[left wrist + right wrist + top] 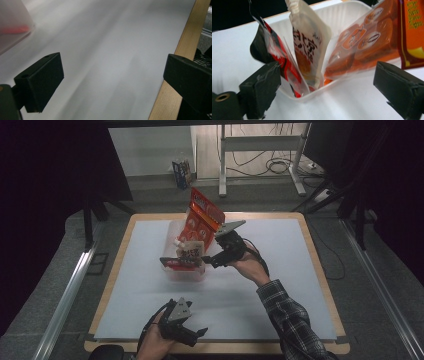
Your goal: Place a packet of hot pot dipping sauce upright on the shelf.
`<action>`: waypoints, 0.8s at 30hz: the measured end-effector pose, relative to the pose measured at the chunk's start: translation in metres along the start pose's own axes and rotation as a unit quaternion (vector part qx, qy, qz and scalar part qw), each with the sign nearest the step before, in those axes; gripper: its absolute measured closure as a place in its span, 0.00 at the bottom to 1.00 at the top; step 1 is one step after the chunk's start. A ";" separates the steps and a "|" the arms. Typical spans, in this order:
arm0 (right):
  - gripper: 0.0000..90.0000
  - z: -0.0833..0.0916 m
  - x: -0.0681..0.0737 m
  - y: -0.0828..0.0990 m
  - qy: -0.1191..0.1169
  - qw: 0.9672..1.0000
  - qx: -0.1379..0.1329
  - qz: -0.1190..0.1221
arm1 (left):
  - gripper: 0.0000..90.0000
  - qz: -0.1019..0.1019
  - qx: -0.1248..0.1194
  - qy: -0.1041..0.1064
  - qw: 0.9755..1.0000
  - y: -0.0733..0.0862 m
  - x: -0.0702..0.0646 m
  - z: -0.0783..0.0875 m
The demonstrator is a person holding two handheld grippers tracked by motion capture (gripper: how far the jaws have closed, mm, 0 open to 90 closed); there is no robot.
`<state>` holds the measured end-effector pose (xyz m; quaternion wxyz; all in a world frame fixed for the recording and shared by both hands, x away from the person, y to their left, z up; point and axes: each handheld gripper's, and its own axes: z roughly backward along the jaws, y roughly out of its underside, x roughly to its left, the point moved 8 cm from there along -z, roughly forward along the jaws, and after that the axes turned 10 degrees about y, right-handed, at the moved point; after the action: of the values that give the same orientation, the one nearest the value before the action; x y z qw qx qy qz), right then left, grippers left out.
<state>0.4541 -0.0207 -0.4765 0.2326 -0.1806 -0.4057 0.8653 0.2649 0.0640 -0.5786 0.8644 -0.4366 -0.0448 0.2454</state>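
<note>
Right claw (325,93) gapes wide, empty, just before the white tub (352,12) mid-tabletop (280,285) holding the spouted pouch (309,42) and orange snack bags (364,42); left claw (112,82) wide, near edge

The desk (150,285) has a pale, almost white top with a light wooden border along its edges. Near its far edge sits a white, translucent tray (342,15) with ribbed walls. In the tray, the tall packet (202,217) is orange-red with paler round marks and white lettering; a yellow patch and yellow lettering show on the red one beside it. The spouted pouch (308,47) is white with dark lettering and an orange picture. The flat packet (278,57) at the tray's end is red, black and white. The left gripper (192,335) and right gripper (210,261) are black, each topped by a grey plate. The sleeve (292,320) near the desk's near right corner is a dark plaid with pale lines.
</note>
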 end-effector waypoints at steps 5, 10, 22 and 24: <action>0.03 0.003 0.004 0.007 0.003 1.000 0.006 0.002 | 0.02 -0.006 -0.002 -0.004 1.000 0.000 0.002 0.001; 0.01 0.006 0.009 0.013 0.004 1.000 0.002 0.000 | 0.01 -0.010 -0.007 -0.012 1.000 0.000 0.003 0.003; 0.00 0.012 0.017 0.029 0.001 1.000 0.006 -0.002 | 0.01 -0.006 -0.006 -0.031 0.999 0.005 0.013 0.017; 0.00 0.012 0.017 0.031 0.002 1.000 0.012 0.003 | 0.01 -0.006 -0.004 -0.034 0.999 0.006 0.015 0.019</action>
<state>0.4259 -0.0367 -0.4958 0.2328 -0.1811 -0.3941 0.8705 0.2695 0.0880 -0.5737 0.8619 -0.4314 -0.0777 0.2547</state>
